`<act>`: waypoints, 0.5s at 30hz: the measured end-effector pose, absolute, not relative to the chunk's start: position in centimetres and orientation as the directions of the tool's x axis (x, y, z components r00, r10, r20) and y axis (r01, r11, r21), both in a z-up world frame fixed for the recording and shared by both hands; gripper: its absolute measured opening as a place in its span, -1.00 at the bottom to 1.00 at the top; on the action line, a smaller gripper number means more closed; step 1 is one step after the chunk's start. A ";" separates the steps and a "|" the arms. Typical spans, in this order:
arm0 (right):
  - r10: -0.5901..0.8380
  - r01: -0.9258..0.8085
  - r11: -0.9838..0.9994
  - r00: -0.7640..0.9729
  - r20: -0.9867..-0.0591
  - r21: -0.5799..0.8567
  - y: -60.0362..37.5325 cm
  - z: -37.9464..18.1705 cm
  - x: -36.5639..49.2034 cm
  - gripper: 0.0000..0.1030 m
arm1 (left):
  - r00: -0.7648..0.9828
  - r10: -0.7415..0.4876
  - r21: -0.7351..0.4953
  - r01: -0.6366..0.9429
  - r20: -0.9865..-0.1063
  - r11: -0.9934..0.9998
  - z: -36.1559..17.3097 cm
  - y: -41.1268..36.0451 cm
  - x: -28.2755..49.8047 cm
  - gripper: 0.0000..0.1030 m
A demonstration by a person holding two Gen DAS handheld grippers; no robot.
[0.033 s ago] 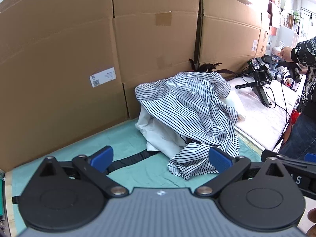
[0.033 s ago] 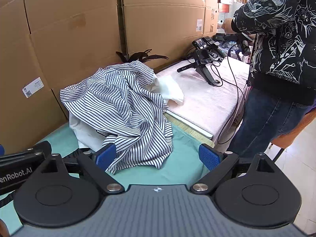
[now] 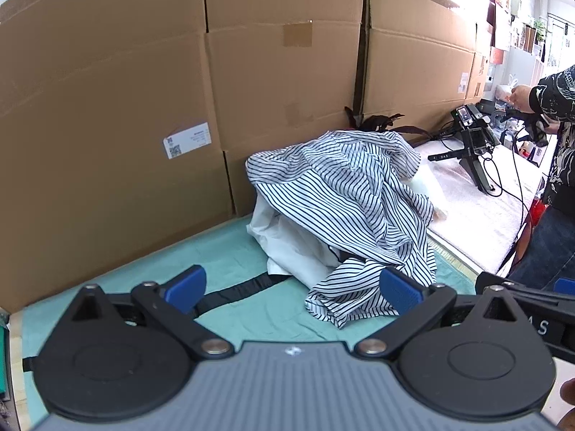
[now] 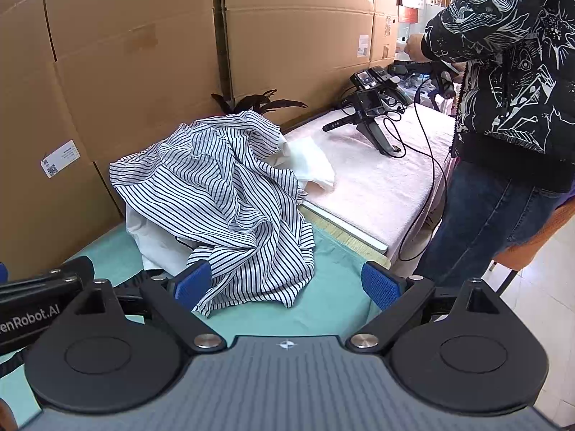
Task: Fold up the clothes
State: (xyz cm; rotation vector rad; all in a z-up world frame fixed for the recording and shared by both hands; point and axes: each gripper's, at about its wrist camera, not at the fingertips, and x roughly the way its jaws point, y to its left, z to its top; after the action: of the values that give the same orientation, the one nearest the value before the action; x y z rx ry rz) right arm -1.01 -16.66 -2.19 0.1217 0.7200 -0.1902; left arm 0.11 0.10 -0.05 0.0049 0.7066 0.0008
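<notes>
Striped shirt lies heaped, nothing folded; my left gripper and right gripper spread, empty.

both grippers are spread wide with nothing between the blue pads. left gripper sits low and level, pointing forward. right gripper is the same, held just beside it on the right; its black frame pokes into the left view's right edge, and the left one's frame shows at the right view's left edge.
</notes>
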 end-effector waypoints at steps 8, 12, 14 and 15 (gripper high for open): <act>-0.132 0.219 0.975 0.731 -0.670 0.047 -15.4 -1.9 0.3 0.81 | 0.742 0.020 0.003 -0.024 -0.670 1.000 -0.5 1.3 1.7 0.99; -0.137 0.225 0.973 0.733 -0.666 0.047 -15.4 -1.7 0.7 0.82 | 0.755 0.033 0.024 -0.023 -0.655 0.999 -0.7 1.2 1.8 0.99; -0.140 0.225 0.973 0.736 -0.663 0.045 -15.3 -2.0 0.4 0.82 | 0.754 0.032 0.021 -0.024 -0.656 0.999 -0.7 1.4 1.9 0.99; -0.140 0.223 0.974 0.739 -0.660 0.044 -15.2 -2.2 0.1 0.81 | 0.753 0.031 0.019 -0.024 -0.658 1.000 -0.6 1.6 2.0 0.99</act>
State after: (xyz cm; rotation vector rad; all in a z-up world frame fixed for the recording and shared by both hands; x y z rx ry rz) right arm 0.14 -15.20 -2.21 0.1226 0.7129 -0.1995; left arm 2.02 1.57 -0.63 0.0099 0.7179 0.0301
